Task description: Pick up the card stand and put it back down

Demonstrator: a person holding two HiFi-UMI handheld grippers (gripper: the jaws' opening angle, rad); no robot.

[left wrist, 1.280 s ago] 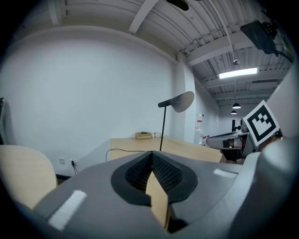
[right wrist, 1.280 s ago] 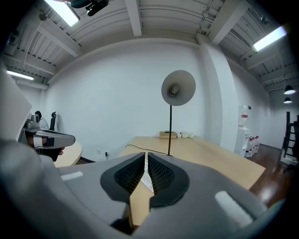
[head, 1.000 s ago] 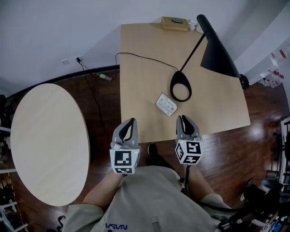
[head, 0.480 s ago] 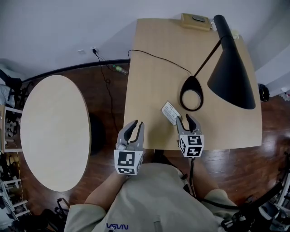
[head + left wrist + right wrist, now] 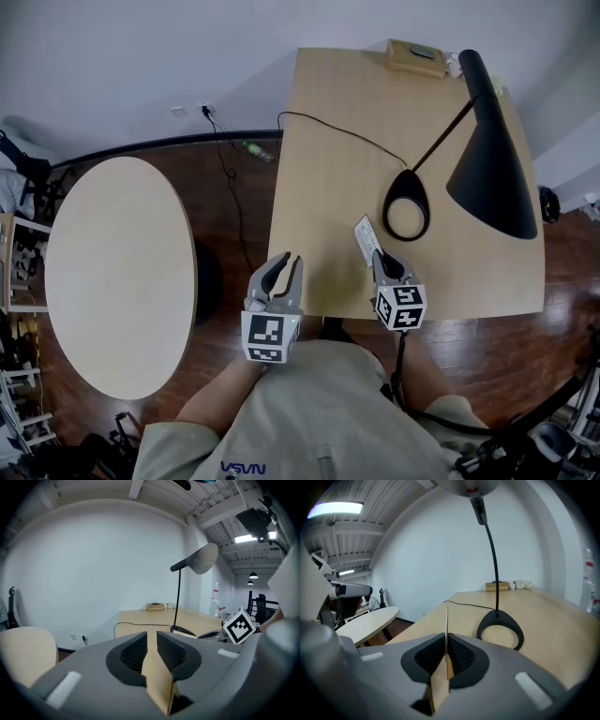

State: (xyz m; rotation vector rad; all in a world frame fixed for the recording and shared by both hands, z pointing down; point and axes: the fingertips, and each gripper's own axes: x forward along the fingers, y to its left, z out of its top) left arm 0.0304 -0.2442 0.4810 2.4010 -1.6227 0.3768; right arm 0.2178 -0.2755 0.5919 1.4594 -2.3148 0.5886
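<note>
Wooden table (image 5: pixel 328 141): the card stand (image 5: pixel 365 240) is near the front edge, just beside the black lamp base (image 5: pixel 407 204). Your right gripper (image 5: pixel 386 260) is closing on the stand's thin edge, pads against it. Your left gripper (image 5: pixel 282 269) hovers at the table edge, jaws apart, nothing between them.

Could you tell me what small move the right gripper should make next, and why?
Probably a short, straight lift once the grip feels firm. The right gripper has its jaws closing on the thin white card stand, whose edge stands upright between the pads, and the stand appears to sit low on the light wooden table.
</note>
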